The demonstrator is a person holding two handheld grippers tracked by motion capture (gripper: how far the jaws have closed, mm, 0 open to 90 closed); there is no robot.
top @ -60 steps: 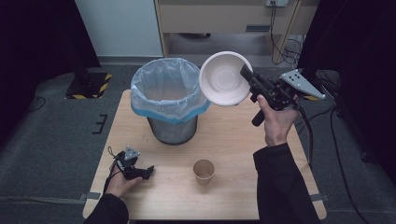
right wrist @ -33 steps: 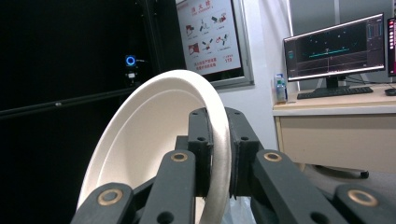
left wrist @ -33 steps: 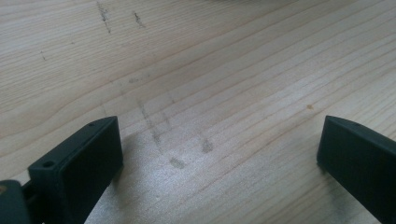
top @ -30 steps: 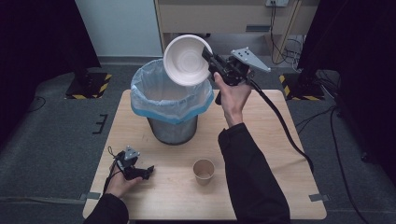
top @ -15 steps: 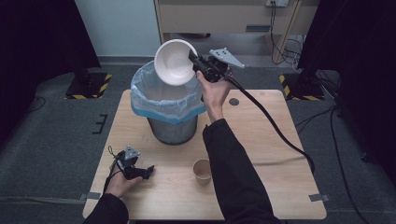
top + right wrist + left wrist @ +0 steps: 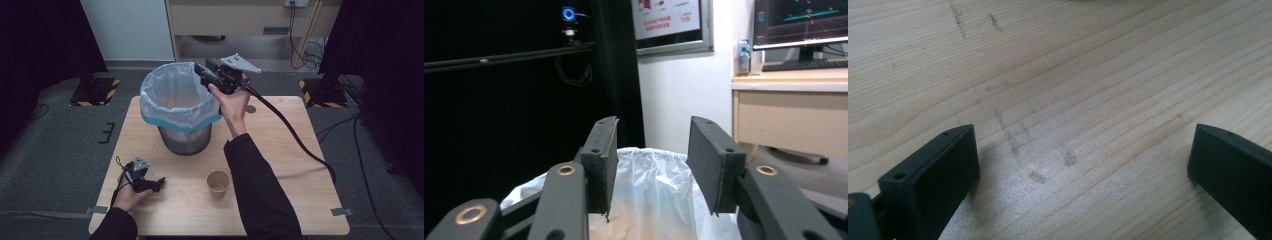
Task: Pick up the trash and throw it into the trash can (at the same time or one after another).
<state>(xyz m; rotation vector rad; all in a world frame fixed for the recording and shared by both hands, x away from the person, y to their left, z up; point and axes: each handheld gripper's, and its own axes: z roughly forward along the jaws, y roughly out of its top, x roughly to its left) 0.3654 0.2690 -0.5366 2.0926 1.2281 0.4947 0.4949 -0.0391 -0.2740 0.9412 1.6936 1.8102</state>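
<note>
A metal bin (image 6: 184, 139) lined with a white and blue bag (image 6: 172, 95) stands at the back left of the wooden table (image 6: 285, 165). My right gripper (image 6: 203, 71) hovers over the bin's right rim and points across its mouth. Its jaws have just been opening and nothing is between them. In the right gripper view the open right gripper (image 6: 653, 145) looks over the bag's (image 6: 649, 190) crumpled edge. My left gripper (image 6: 158, 183) rests on the table near the front left corner. Its jaws stand wide open over bare wood in the left gripper view (image 6: 1083, 165).
A brown paper cup (image 6: 218, 183) stands upright on the table in front of the bin, close to the right forearm (image 6: 255, 185). The right gripper's cable (image 6: 295, 135) trails across the table to its right edge. Black stands and cables lie on the floor around the table.
The right gripper carried a white bowl leftward to above the bin and has opened; the bowl is gone from its jaws. The left gripper has stayed put.
</note>
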